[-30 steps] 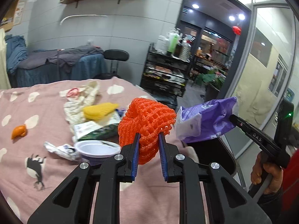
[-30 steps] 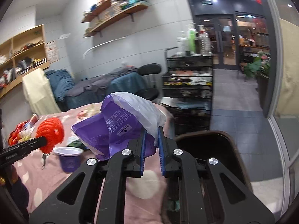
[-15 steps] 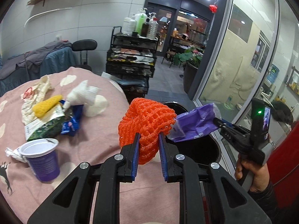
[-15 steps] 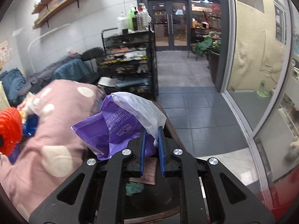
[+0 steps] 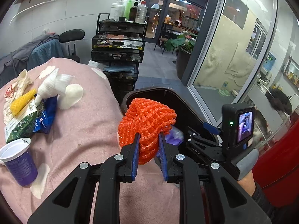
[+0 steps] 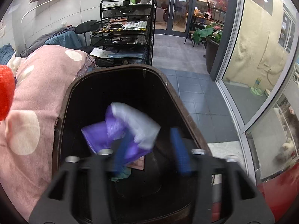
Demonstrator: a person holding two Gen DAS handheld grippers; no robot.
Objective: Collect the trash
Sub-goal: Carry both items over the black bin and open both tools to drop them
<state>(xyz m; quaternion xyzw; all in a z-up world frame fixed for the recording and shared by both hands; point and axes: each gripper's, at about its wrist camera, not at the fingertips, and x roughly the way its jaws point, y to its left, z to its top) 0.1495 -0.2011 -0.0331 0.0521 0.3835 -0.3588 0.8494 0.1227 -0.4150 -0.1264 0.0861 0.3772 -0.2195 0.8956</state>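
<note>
My left gripper (image 5: 148, 150) is shut on an orange foam net (image 5: 147, 123), held over the pink table's edge beside the dark brown bin (image 5: 130, 96). Over the open mouth of that bin (image 6: 115, 71), my right gripper (image 6: 151, 149) has its jaws opening. A purple and white plastic bag (image 6: 129, 127), blurred, hangs loose by the left blue pad, inside the bin's mouth; the pads no longer press on it. The right gripper's body (image 5: 205, 145), with its camera screen, shows low at the right in the left wrist view. The purple bag (image 5: 175, 136) peeks out behind the net.
On the pink cloth (image 5: 84, 123) lie a purple cup (image 5: 18, 162), a green packet (image 5: 20, 119), a blue wrapper (image 5: 46, 113), a yellow foam net (image 5: 22, 100) and white foam nets (image 5: 54, 85). A black wire cart (image 5: 119, 43) stands behind. A glass wall (image 6: 261, 56) runs along the right.
Both grippers moved from over the table to the bin and tilted downward. The right jaws went from shut on the purple bag to open, and the bag is dropping into the bin.
</note>
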